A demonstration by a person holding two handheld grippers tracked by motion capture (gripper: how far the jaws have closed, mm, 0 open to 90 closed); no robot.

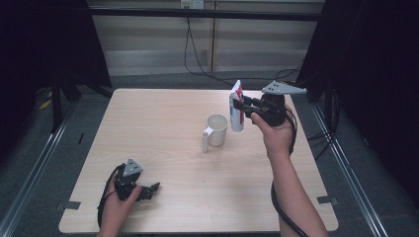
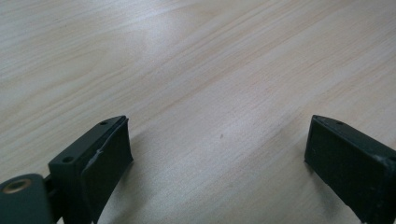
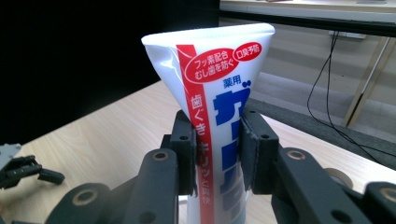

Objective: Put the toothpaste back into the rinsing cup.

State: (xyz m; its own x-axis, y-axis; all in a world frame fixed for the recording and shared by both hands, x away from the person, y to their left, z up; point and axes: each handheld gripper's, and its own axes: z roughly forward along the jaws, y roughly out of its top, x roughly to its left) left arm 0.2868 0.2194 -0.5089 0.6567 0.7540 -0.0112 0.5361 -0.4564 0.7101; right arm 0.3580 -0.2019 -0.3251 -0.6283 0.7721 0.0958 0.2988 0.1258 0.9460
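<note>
A white toothpaste tube (image 1: 236, 109) with a red stripe and blue lettering stands upright in the air, flat crimped end up, just right of a cream mug (image 1: 216, 130). My right gripper (image 1: 241, 105) is shut on the tube (image 3: 219, 116), its pads (image 3: 186, 154) pressing the tube's middle from both sides. The mug sits on the wooden table (image 1: 163, 113) with its handle toward the front left. My left gripper (image 1: 152, 190) rests low at the front left of the table, jaws wide open (image 2: 219, 144) over bare wood with nothing between them.
Dark curtains flank the table on both sides. Black cables hang down the back wall (image 1: 190, 44). The other gripper (image 3: 23, 170) lies far off on the table in the right gripper view.
</note>
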